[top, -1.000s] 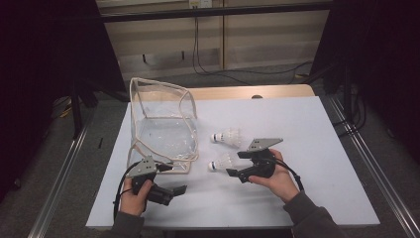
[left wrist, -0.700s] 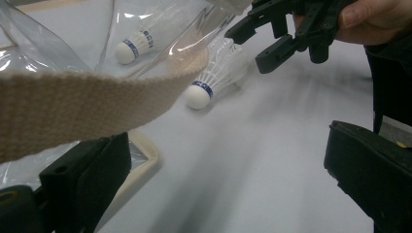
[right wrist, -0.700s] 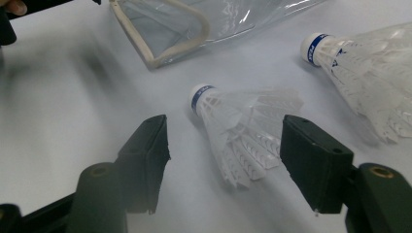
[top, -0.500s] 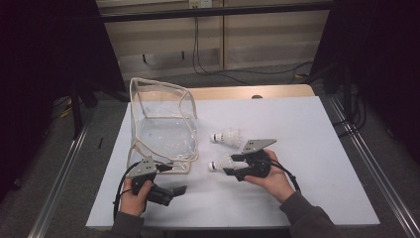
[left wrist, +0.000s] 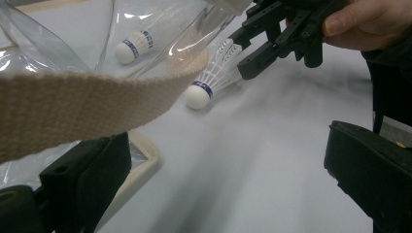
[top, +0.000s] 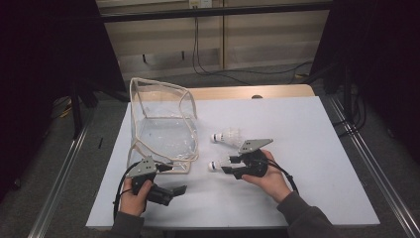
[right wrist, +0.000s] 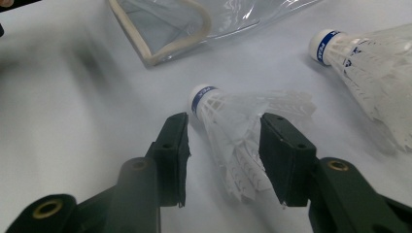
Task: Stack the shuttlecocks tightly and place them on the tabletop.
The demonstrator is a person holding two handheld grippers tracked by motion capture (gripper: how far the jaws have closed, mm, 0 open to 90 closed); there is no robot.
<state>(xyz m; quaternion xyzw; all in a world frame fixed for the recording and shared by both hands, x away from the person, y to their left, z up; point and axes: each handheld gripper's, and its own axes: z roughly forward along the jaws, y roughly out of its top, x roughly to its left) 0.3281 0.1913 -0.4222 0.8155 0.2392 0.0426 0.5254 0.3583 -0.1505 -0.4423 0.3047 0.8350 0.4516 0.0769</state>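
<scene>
Two white shuttlecocks with blue bands lie on the white table. Around the feathered skirt of the nearer shuttlecock [top: 216, 165] [right wrist: 233, 121] [left wrist: 209, 82] stands my right gripper [top: 227, 164] [right wrist: 224, 145] [left wrist: 243, 52]. Its jaws have just been closing; one pad touches the feathers and a gap remains at the other. The second shuttlecock [top: 227, 135] [right wrist: 369, 63] [left wrist: 141, 42] lies a little farther off, beside a clear bag [top: 163, 124] [right wrist: 184, 24] with beige trim. My left gripper [top: 173, 179] [left wrist: 228, 160] rests wide open at the bag's near corner, under its beige strap [left wrist: 97, 102].
The white table top [top: 307, 148] has free room to the right and in front of the hands. A wooden edge [top: 247, 92] runs along its far side. Metal rails [top: 366, 163] flank the table, and cables hang at the back wall.
The right gripper's jaws have narrowed around the nearer shuttlecock's skirt, and it has edged slightly toward it. The left gripper, the bag and the far shuttlecock have stayed in place.
</scene>
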